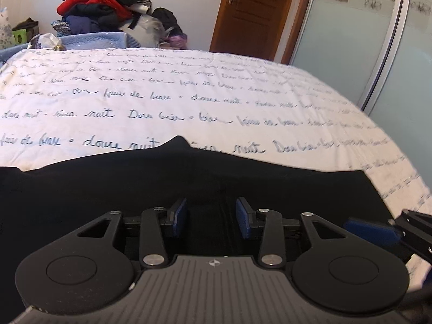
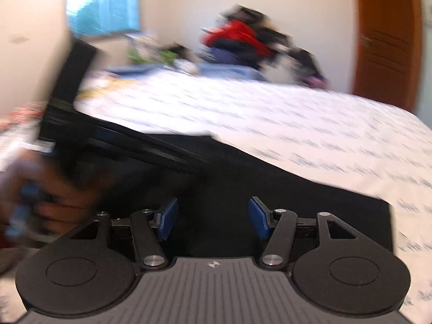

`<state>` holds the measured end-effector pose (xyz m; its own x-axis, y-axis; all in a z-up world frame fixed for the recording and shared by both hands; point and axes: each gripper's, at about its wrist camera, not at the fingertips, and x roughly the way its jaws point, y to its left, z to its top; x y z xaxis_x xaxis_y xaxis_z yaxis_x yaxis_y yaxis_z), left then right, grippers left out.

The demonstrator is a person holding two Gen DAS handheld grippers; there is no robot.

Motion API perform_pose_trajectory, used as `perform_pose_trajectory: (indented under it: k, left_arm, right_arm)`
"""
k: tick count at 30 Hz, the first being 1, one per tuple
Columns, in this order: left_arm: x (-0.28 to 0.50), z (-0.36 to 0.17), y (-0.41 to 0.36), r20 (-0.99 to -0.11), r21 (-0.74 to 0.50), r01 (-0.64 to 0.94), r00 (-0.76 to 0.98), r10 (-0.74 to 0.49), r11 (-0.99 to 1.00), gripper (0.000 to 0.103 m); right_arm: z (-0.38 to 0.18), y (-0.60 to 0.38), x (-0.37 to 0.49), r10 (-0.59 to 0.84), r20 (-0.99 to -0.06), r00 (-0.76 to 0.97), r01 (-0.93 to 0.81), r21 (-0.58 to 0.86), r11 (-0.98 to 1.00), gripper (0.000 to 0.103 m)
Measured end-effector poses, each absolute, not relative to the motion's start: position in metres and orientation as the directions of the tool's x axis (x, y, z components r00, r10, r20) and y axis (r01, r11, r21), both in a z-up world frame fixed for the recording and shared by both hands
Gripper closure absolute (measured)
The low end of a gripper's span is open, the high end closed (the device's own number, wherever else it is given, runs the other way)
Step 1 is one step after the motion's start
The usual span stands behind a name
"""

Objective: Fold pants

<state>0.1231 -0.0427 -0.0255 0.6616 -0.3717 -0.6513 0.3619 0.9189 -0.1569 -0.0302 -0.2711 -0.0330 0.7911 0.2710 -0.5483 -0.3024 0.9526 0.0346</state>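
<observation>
The dark navy pants (image 1: pixel 113 186) lie flat on the near part of the bed, across the lower half of both views (image 2: pixel 297 205). My left gripper (image 1: pixel 212 216) hovers just over the pants, its blue pads apart, nothing between them. My right gripper (image 2: pixel 213 217) is also open over the pants near their right edge, empty. One blue pad of the right gripper (image 1: pixel 370 230) shows at the right edge of the left wrist view. The left gripper's body and the hand holding it (image 2: pixel 59 202) show blurred at the left of the right wrist view.
The bed has a white cover with blue handwriting print (image 1: pixel 189 94). A pile of clothes with a red garment (image 1: pixel 102 2) stands behind the bed's far edge. A wooden door (image 1: pixel 251 13) and frosted sliding wardrobe doors (image 1: pixel 364 40) are to the right.
</observation>
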Motion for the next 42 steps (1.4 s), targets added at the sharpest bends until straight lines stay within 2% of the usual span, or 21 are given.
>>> perform_pose_trajectory:
  k: [4,9,14,18,27,33,39,42]
  left_arm:
    - [0.112,-0.028,-0.049,-0.649,-0.054,0.368,0.693,-0.313,0.928,0.055]
    - [0.105,-0.027,-0.051,-0.645,-0.026,0.357,0.708,-0.289,0.934,0.049]
    - [0.102,-0.026,-0.050,-0.642,-0.027,0.339,0.715,-0.276,0.940,0.041]
    - [0.098,-0.027,-0.050,-0.640,-0.013,0.341,0.719,-0.269,0.940,0.040]
    - [0.091,-0.027,-0.048,-0.631,0.002,0.332,0.732,-0.257,0.943,0.035]
    - [0.083,-0.029,-0.050,-0.616,0.040,0.330,0.752,-0.237,0.943,0.029]
    - [0.077,-0.025,-0.045,-0.586,0.086,0.307,0.785,-0.201,0.948,0.029]
    - [0.083,-0.020,-0.032,-0.580,0.079,0.248,0.799,-0.158,0.965,0.029]
  right_arm:
    - [-0.049,-0.274,-0.034,0.246,-0.609,0.754,-0.304,0.009,0.953,0.046]
    - [-0.036,-0.275,-0.041,0.241,-0.558,0.794,-0.275,0.024,0.961,0.046]
    - [-0.039,-0.259,0.012,0.208,-0.558,0.803,-0.232,0.028,0.972,0.046]
    - [-0.050,-0.256,0.022,0.181,-0.592,0.785,-0.209,0.021,0.978,0.046]
    - [-0.050,-0.259,0.019,0.167,-0.590,0.790,-0.187,0.027,0.982,0.046]
    - [-0.055,-0.253,0.015,0.145,-0.594,0.791,-0.193,-0.019,0.981,0.046]
    - [-0.047,-0.251,0.005,0.141,-0.550,0.823,-0.191,-0.034,0.981,0.045]
    - [-0.040,-0.244,-0.007,0.194,-0.521,0.831,-0.258,-0.053,0.965,0.046]
